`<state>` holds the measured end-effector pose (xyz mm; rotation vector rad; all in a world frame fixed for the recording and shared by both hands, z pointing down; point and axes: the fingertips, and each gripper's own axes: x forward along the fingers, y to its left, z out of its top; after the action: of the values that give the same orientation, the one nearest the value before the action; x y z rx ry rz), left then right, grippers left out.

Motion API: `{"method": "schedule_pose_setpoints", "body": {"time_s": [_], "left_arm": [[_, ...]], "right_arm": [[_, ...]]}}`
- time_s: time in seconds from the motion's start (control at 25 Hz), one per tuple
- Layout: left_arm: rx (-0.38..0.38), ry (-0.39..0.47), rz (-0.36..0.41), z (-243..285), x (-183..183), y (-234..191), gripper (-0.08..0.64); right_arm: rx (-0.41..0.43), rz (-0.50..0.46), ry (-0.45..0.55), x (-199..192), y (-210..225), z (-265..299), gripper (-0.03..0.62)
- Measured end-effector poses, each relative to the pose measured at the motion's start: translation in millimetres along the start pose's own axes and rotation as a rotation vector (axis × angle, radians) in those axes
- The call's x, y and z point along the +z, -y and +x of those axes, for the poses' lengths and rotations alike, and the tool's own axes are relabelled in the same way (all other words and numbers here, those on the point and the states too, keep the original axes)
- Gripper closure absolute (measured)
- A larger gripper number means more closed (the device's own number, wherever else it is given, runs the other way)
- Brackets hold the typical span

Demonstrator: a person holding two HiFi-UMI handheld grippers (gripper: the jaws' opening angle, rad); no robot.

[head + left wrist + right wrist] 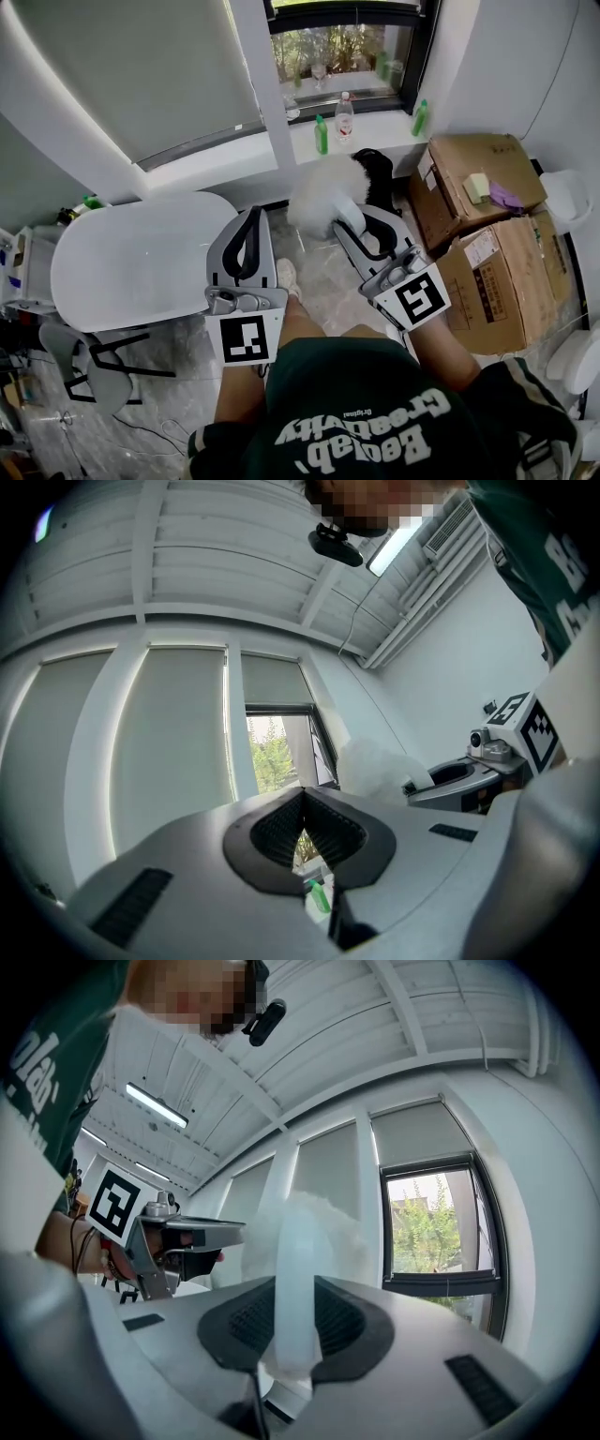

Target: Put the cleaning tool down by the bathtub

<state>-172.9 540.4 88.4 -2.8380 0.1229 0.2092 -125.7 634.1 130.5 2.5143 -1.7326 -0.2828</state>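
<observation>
Room: bathroom with a pale marbled floor [323,281]. We note a white bathtub [141,258] at left, cardboard boxes [483,192] at right, and bottles [322,134] on the window sill [380,131] ahead.
Cleaning tool: the cleaning tool [319,202] is a fluffy white duster. It is held up over the floor just past the tub's end, near the tub and not set down.
Right gripper: the right gripper [361,223] has its jaws partly closed and clamped on the tool's white handle [292,1279].
Tool vs jaws: the handle runs up between the pads, and the fluffy head sits beyond the tips.
Left gripper: the left gripper [251,225] has its jaws together with nothing in them. It is beside the right one, over the tub's end.
Step (our judgement): carry phase — the lowering is not yet begun.
Risk 1: the handle looks slim and smooth, so the bulky head may swivel in the pads during a quick descent.
Risk 2: opening the jaws while the tool is high — it would drop, tip over and end up away from the tub.
Risk 3: the fluff could catch on the dark thing [375,169] behind it, which we cannot identify.
</observation>
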Motion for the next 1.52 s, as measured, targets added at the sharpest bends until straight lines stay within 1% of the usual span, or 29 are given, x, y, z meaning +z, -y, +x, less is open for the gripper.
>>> {"method": "schedule_pose_setpoints", "body": {"time_s": [0.24,0.32,0.44,0.56,0.68,0.84,0.92,1.04,1.16,1.52], "left_arm": [[-0.005,-0.021,0.013,50,-26,-45,0.552],[-0.010,-0.036,0.023,73,-40,-66,0.552],[-0.020,-0.053,0.009,112,-63,-102,0.552],[-0.036,-0.040,-0.004,155,-75,-133,0.552],[-0.064,-0.033,0.003,195,-86,-159,0.552],[-0.091,-0.036,0.010,248,-102,-194,0.552],[-0.105,-0.037,0.016,269,-109,-207,0.552],[-0.119,-0.036,0.017,294,-119,-225,0.552],[-0.133,-0.039,0.002,313,-129,-238,0.552],[-0.160,-0.048,-0.033,349,-150,-259,0.552]], "right_arm": [[0.023,0.041,0.011,-15,20,65,0.500],[0.024,0.042,-0.008,-24,30,95,0.500],[0.021,0.025,-0.043,-35,46,145,0.500],[0.017,0.039,-0.051,-41,63,190,0.500],[0.006,0.057,-0.053,-44,82,232,0.500],[0.005,0.046,-0.054,-48,105,286,0.500],[0.002,0.047,-0.071,-52,113,308,0.500],[-0.003,0.056,-0.083,-61,122,334,0.500],[-0.017,0.071,-0.095,-67,130,353,0.500],[-0.040,0.091,-0.139,-85,147,384,0.500]]}}
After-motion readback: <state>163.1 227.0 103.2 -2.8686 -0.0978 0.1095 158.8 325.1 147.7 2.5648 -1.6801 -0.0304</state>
